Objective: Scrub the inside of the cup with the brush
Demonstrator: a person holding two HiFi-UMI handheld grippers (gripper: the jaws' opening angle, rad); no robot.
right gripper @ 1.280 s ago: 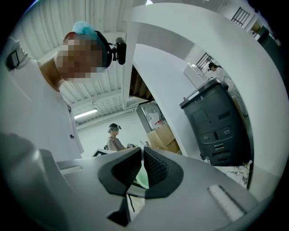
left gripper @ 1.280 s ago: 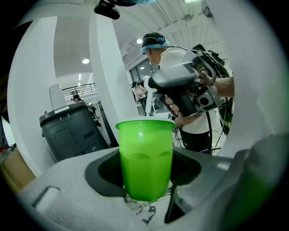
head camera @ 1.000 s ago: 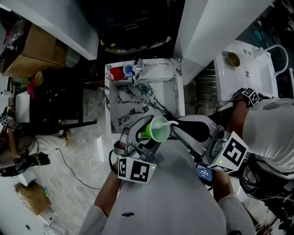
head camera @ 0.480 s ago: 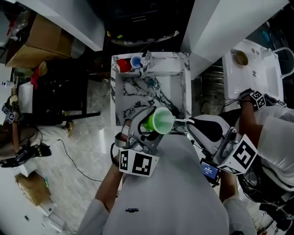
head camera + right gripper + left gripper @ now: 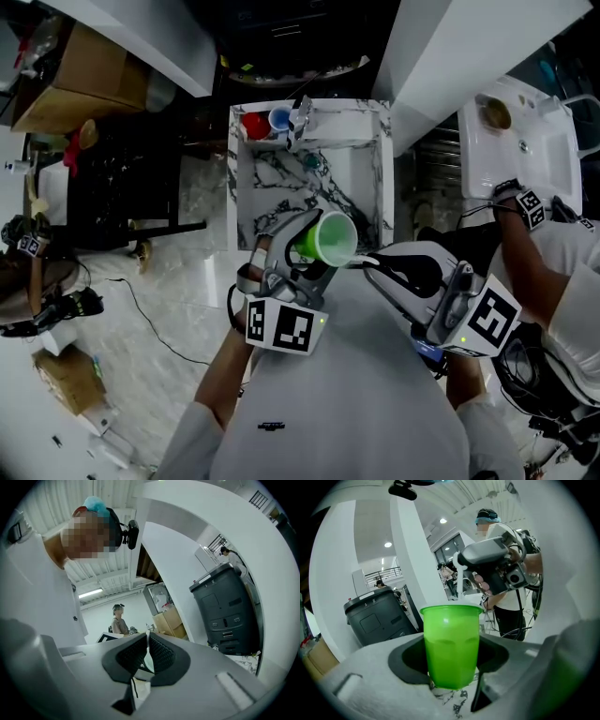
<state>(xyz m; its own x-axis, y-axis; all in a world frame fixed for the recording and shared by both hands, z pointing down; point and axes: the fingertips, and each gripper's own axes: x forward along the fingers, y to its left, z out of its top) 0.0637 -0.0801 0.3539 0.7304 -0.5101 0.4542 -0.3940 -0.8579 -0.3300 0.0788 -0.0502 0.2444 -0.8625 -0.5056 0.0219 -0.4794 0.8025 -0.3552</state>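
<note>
My left gripper (image 5: 305, 248) is shut on a green plastic cup (image 5: 330, 240), tilted with its mouth towards the right. In the left gripper view the cup (image 5: 451, 644) stands upright between the jaws. My right gripper (image 5: 367, 262) sits just right of the cup's rim, shut on the brush. The brush's thin white handle (image 5: 460, 581) runs from the right gripper (image 5: 487, 557) down into the cup. Its bristles are hidden inside. In the right gripper view a white sliver of the handle (image 5: 148, 660) shows between the nearly closed pads.
Below the cup is a marble-patterned basin (image 5: 361, 178) with a faucet (image 5: 300, 117), a red cup (image 5: 253, 124) and a blue cup (image 5: 278, 119) at its far edge. A white sink (image 5: 516, 141) and another person's arm (image 5: 525, 234) are at the right. A dark bin (image 5: 377, 618) stands nearby.
Both grippers keep their hold. The cup has shifted slightly up the picture over the basin. The right gripper's tip drew off to the right, then came back close to the rim.
</note>
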